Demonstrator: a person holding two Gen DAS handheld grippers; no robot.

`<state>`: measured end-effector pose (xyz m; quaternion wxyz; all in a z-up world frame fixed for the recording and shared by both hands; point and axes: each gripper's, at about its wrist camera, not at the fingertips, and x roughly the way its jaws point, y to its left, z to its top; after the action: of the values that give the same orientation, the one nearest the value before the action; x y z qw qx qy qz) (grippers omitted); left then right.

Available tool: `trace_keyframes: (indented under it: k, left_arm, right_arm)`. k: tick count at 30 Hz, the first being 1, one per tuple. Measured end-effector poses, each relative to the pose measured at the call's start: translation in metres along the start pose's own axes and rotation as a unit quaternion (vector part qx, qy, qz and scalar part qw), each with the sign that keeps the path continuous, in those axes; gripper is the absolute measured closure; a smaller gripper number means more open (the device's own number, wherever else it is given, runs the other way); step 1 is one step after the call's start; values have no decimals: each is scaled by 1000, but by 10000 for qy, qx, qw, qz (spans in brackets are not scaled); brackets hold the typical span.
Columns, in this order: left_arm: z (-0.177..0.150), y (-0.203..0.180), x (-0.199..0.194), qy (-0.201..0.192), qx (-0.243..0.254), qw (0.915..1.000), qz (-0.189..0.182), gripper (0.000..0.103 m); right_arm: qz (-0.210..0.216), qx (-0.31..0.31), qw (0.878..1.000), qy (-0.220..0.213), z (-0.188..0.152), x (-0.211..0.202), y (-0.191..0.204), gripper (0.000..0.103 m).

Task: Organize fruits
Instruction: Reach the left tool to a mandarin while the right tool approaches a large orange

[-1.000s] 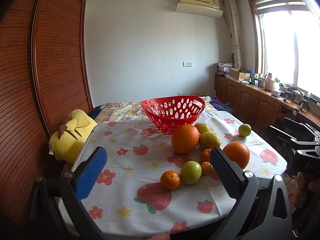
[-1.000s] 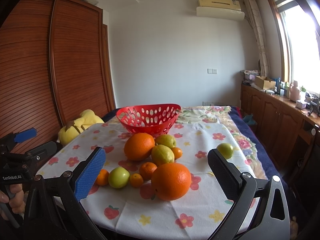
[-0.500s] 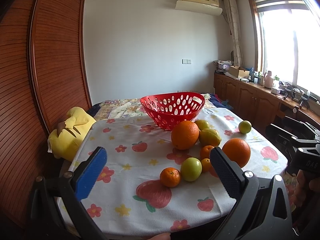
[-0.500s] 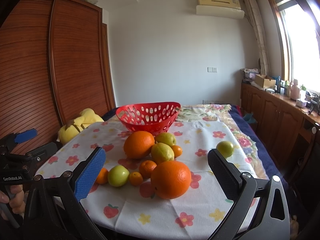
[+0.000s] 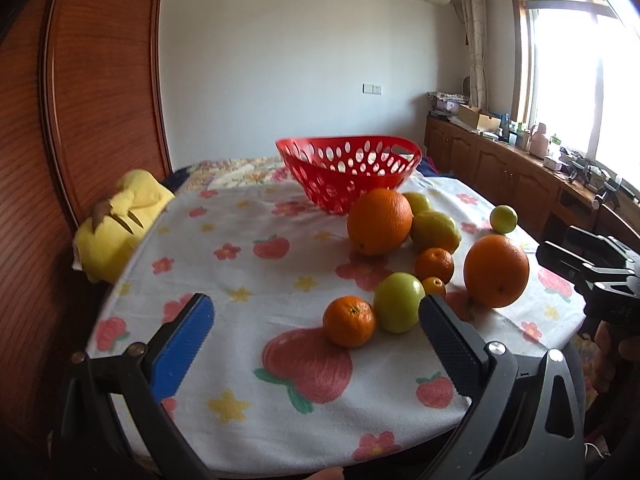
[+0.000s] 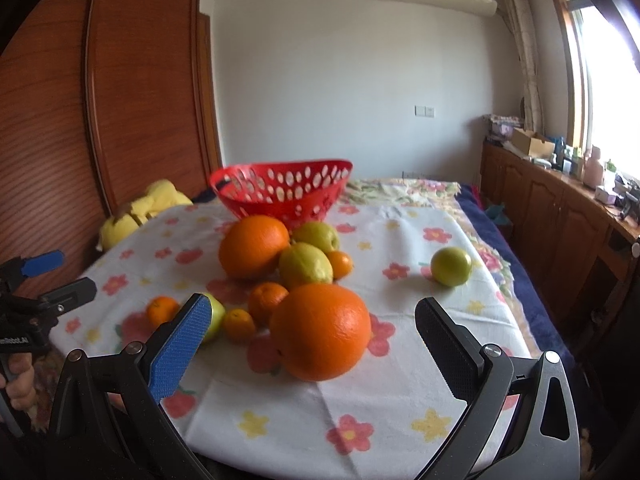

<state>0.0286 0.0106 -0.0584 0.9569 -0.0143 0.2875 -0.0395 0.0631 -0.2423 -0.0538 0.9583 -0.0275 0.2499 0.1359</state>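
Approaching, nothing gripped: right gripper (image 6: 312,344), jaws spread, frames the near large orange (image 6: 320,332) on the tablecloth (image 6: 400,400); left gripper (image 5: 316,340) gapes empty. Next: close on it, carry to the red basket (image 6: 282,192).

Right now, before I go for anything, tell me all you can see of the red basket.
The red basket looks like glossy moulded plastic, a wide bowl tapering to a narrow base, its walls pierced all round with oval holes. It stands upright on the flowered tablecloth at the far end, behind the fruit. No fruit shows inside it through the holes. The large orange nearest it overlaps its base in both views; real contact cannot be told. Neither gripper is near it.
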Motion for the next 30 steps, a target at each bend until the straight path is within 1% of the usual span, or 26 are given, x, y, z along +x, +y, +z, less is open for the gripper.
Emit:
trace_keyframes:
  k: [7, 11, 14, 17, 18, 20, 22, 24, 26, 28, 30]
  left_arm:
    - [-1, 3, 27, 276, -52, 9993, -242, 3]
    - [-3, 2, 42, 443, -24, 9984, -363, 8]
    - [-5, 1, 51, 554, 23, 9975, -449, 12]
    - [-8, -1, 58, 667, 78, 9964, -514, 20]
    - [-8, -1, 60, 687, 91, 9961, -550, 26]
    - [-9, -2, 63, 744, 116, 9956, -558, 35]
    - [-9, -1, 67, 800, 103, 9948, -624, 39]
    - [-9, 0, 69, 837, 86, 9941, -681, 46]
    - [-9, 0, 72, 904, 83, 9935, -683, 49]
    - [-9, 0, 74, 929, 102, 9932, -698, 50]
    - [-9, 0, 74, 935, 116, 9931, -703, 50]
  right_arm:
    - [21, 5, 9992, 392, -5, 33, -20, 2]
    - [101, 28, 9984, 559, -4, 47, -25, 2]
    - [243, 70, 9974, 673, -4, 55, -25, 2]
    - [325, 51, 9963, 790, -6, 63, -23, 2]
    - [347, 27, 9960, 819, -6, 65, -22, 2]
    - [370, -86, 9950, 928, -9, 71, -17, 2]
    - [282, -219, 9943, 1001, -14, 78, -13, 2]
    - [315, -253, 9934, 1077, -17, 85, -11, 2]
    - [294, -262, 9926, 1149, -20, 90, -11, 2]
    - [313, -272, 9916, 1223, -21, 96, -12, 2]
    - [383, -288, 9906, 1280, -22, 101, -13, 5]
